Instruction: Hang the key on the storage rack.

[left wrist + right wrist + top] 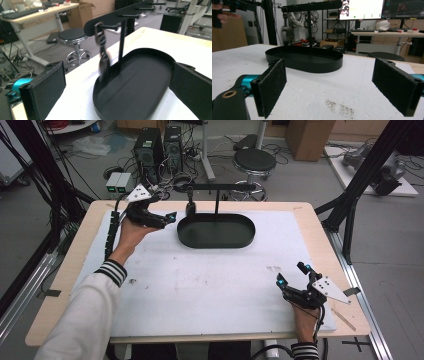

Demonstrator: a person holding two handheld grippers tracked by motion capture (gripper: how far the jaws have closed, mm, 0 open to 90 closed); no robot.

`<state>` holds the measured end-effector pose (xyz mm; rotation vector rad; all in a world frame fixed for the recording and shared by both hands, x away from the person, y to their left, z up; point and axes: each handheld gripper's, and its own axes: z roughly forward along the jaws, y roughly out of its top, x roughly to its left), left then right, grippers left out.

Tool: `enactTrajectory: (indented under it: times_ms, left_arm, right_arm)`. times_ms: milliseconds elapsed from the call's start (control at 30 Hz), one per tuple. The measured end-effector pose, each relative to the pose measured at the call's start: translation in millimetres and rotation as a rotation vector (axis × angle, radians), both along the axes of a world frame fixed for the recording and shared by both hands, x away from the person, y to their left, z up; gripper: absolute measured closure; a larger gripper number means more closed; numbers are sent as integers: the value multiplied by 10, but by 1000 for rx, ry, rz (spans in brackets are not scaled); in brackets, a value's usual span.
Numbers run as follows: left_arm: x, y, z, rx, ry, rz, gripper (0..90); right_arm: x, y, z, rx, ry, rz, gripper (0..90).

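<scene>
A black oval tray stands at the back middle of the white mat, and a post rises from it to a black bar with pegs. A black spoon-like utensil hangs from the bar's left peg, its lower end over the tray's left edge. In the left gripper view this utensil is blurred, in front of the tray's rim. My left gripper is open just left of the utensil, with nothing between its jaws. My right gripper is open and empty near the front right, facing the tray.
The white mat covers most of the wooden table. Black frame posts stand at the table's sides. Behind the table are a round stool, computer towers and loose cables on the floor.
</scene>
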<state>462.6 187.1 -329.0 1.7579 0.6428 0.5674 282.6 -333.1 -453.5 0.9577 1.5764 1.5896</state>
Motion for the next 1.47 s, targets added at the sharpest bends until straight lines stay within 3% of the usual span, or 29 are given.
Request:
enactTrajectory:
  times_ms: [233, 367, 500, 667, 767, 833, 967, 1033, 1100, 1200, 1300, 1467]
  left_arm:
    - [-427, 352, -123, -54, -21, -18, 17]
    - [-678, 547, -279, -54, -26, -10, 17]
    - [-956, 711, -417, -69, -59, 19, 17]
    - [-1355, 865, -586, -144, -104, 60, 17]
    - [-1545, 926, -717, -140, -129, 78, 17]
    - [-1626, 964, -795, -141, -125, 84, 17]
    - [-1785, 1025, -1017, -183, -119, 108, 17]
    - [-1824, 1047, -1123, -170, -107, 101, 17]
    - [-1842, 1079, -1194, -187, -94, 93, 17]
    - [-1885, 1111, -1228, -218, -127, 112, 17]
    - [-1880, 1140, -1238, -250, -118, 121, 17]
    - [-1898, 1135, -1244, -244, -137, 116, 16]
  right_arm:
    - [-1, 6, 0, -7, -3, 1, 114]
    - [2, 6, 1, -13, -9, -2, 114]
    - [0, 8, 2, -15, -6, -4, 114]
    - [1, 8, 1, -17, -8, -3, 114]
    - [-1, 13, 1, -13, -4, -1, 114]
    - [3, 9, 2, -16, -10, -3, 114]
    - [-2, 13, 1, -13, -4, -1, 114]
    - [3, 9, 2, -18, -11, -2, 114]
    - [-2, 13, 1, -18, -5, 0, 114]
    - [-6, 15, 1, -16, -1, 0, 114]
    - [-2, 12, 0, -17, -7, 1, 114]
    - [-4, 12, 0, -19, -8, 1, 114]
